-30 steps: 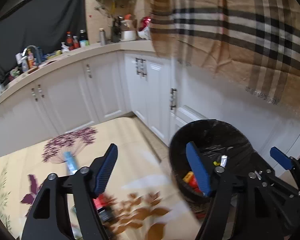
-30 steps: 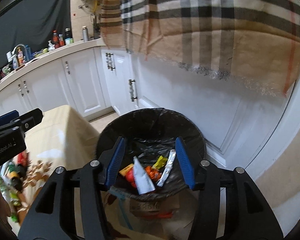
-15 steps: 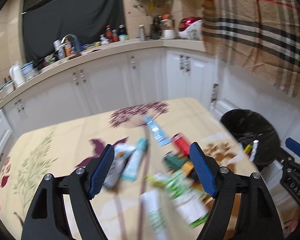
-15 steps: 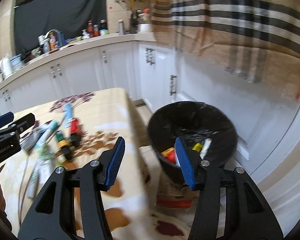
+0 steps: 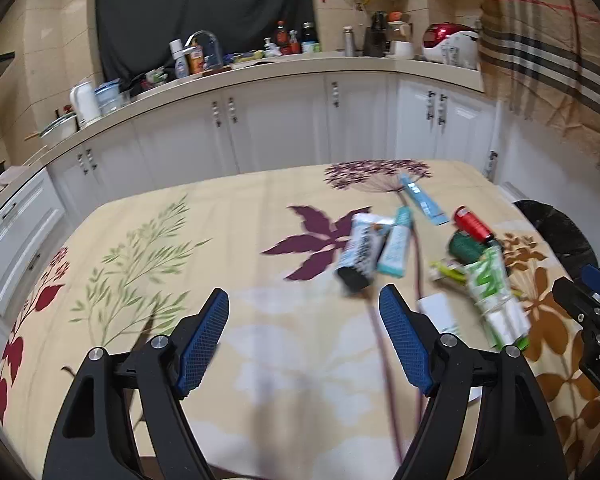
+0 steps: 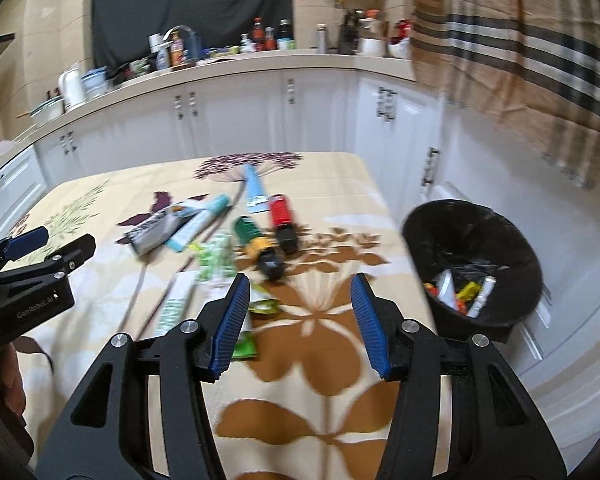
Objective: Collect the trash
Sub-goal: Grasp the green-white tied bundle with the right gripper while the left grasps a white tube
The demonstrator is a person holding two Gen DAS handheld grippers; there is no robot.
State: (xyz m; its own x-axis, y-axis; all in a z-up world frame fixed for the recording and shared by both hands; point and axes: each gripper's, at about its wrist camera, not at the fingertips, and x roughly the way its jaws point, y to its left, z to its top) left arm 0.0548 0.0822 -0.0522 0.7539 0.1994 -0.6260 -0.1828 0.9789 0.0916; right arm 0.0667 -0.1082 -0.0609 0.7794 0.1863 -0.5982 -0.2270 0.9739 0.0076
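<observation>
Collection partly done, judging by the layout: the black-lined bin (image 6: 474,268), at 3 o'clock off the table's (image 5: 148,272) edge, already holds several wrappers and tubes, while a cluster of tubes and small bottles (image 6: 236,236) lies on the floral cloth at 11 o'clock of the right gripper (image 6: 298,322). Left gripper (image 5: 304,340) and right gripper both stand wide and empty above the table.

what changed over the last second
Both grippers swung from over the bin back to the table: the left gripper now faces the trash pile, and the right gripper hovers above the table's edge with the bin to its right. Both stayed open and empty; the trash in the bin and on the table looks unmoved.
</observation>
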